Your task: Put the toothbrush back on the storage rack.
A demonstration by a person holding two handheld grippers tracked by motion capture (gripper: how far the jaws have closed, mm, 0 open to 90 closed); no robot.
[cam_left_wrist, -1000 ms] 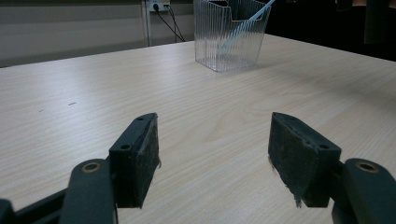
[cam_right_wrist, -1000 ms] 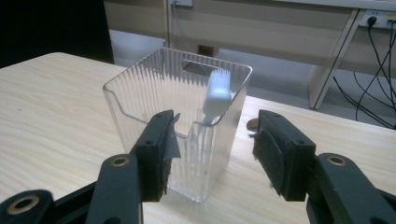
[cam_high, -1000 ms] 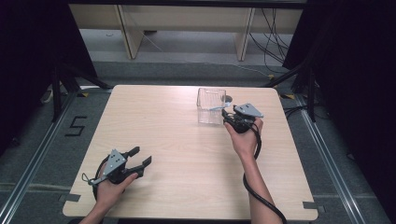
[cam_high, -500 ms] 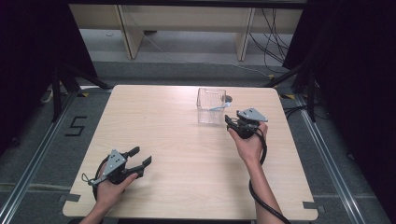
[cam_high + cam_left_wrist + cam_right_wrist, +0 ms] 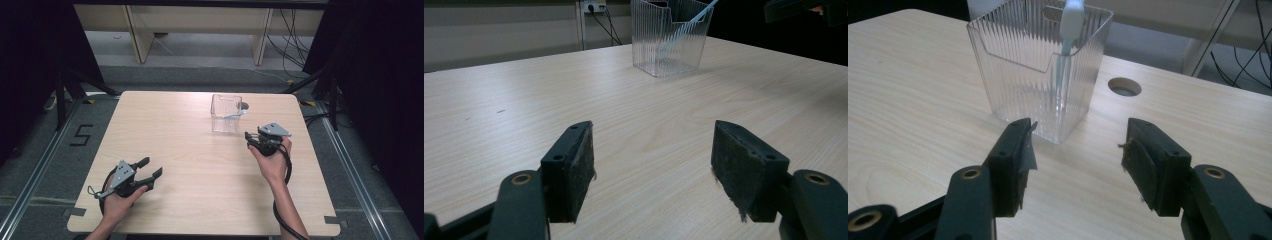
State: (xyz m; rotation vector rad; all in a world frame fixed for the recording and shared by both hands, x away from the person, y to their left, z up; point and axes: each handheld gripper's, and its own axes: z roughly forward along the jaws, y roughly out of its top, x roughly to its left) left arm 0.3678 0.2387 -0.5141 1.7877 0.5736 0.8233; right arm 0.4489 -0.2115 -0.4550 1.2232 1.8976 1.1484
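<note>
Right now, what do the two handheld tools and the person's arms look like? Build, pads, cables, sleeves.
Both match. The left tool and right tool are black, each topped with a grey three-cornered plate. Each has two blocky black jaws with visible screw holes and brass-coloured pivot bushings. The dark pads look worn and frayed at the edges. A black cable trails from the right one along the forearm. No sleeves on the forearms.

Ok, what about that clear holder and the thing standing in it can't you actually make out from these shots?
- Toothbrush: its top is cut off by the upper edge of the right gripper view; the holder's ribbed wall blurs the lower end.
- High view: the toothbrush is too small to tell which end is up.
- Left gripper view: the holder's rim is cut off by the top edge.
</note>
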